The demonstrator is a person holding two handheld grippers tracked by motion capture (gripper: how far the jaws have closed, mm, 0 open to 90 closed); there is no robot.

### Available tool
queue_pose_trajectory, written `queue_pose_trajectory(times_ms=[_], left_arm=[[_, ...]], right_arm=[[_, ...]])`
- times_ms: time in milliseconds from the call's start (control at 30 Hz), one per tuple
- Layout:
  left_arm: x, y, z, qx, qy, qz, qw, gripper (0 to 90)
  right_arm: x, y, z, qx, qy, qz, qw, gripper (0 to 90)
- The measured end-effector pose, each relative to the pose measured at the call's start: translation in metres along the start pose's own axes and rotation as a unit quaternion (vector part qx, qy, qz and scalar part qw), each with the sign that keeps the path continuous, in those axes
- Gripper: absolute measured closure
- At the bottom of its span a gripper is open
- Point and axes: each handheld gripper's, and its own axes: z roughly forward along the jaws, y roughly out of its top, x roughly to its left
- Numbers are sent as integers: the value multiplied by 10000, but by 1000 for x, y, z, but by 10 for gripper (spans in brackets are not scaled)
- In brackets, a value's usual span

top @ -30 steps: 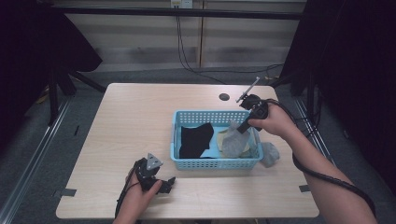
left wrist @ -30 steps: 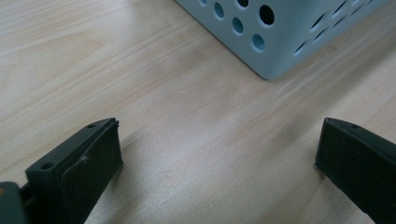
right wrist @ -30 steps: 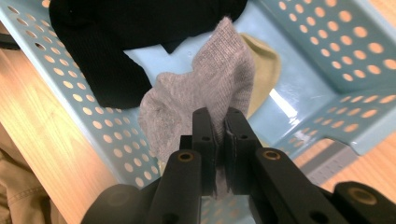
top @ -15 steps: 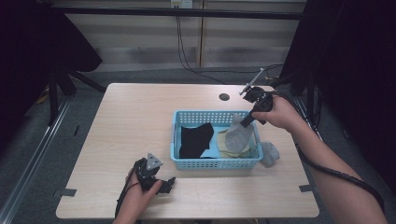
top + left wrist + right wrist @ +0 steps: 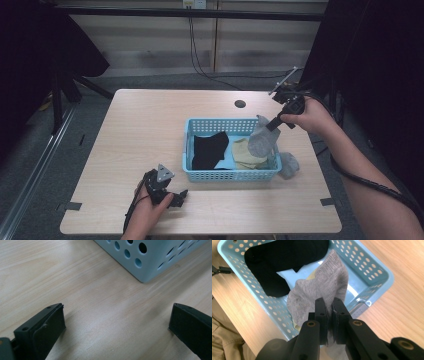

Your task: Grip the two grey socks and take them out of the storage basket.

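While a grey knitted sock (image 5: 322, 293) is pinched in the right gripper (image 5: 329, 305) above the perforated blue plastic basket (image 5: 377, 271), black sock (image 5: 284, 257) inside, left gripper (image 5: 116, 322) jaws wide, on the table.

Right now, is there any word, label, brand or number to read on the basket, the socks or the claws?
None can be read: the blue basket, the grey sock, the black sock and the right claw carry no print, label or number, nor does the left claw.
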Motion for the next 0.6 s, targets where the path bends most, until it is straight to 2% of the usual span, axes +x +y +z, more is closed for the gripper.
queue_pose_trajectory(times_ms=[333,600], left_arm=[[0,0,0,-1,-1,-2,10000,0],[0,0,0,0,0,-3,10000,0]], right_arm=[[-11,-11,-20,-42,-96,92,9999,846],[-20,-22,-29,-76,-168,230,9996,846]])
